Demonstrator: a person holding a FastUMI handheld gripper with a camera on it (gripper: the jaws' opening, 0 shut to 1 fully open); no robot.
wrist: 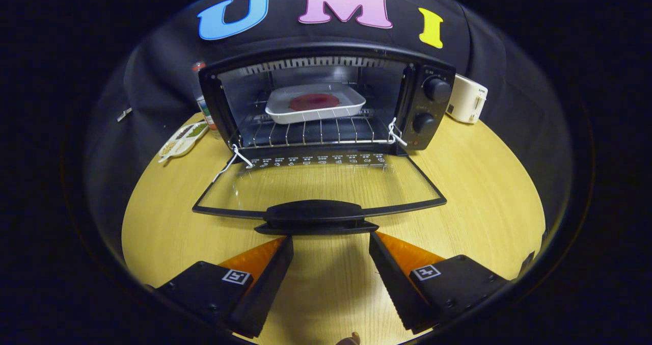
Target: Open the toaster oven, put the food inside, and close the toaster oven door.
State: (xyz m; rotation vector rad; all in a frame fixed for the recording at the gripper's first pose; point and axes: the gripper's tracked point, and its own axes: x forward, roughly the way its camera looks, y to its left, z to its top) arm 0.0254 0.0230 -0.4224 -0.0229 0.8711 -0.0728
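A black toaster oven stands on the wooden table with its glass door folded down flat toward me. On the wire rack inside rests a white square tray holding a round red piece of food. The door's black handle lies just ahead of my fingertips. My gripper is open, its two fingers spread wide just short of the handle, nothing between them.
A white appliance sits behind the oven on the right. A bottle and a leaf-shaped dish lie to the oven's left. Two knobs are on the oven's right panel. Bare tabletop spreads on both sides of the door.
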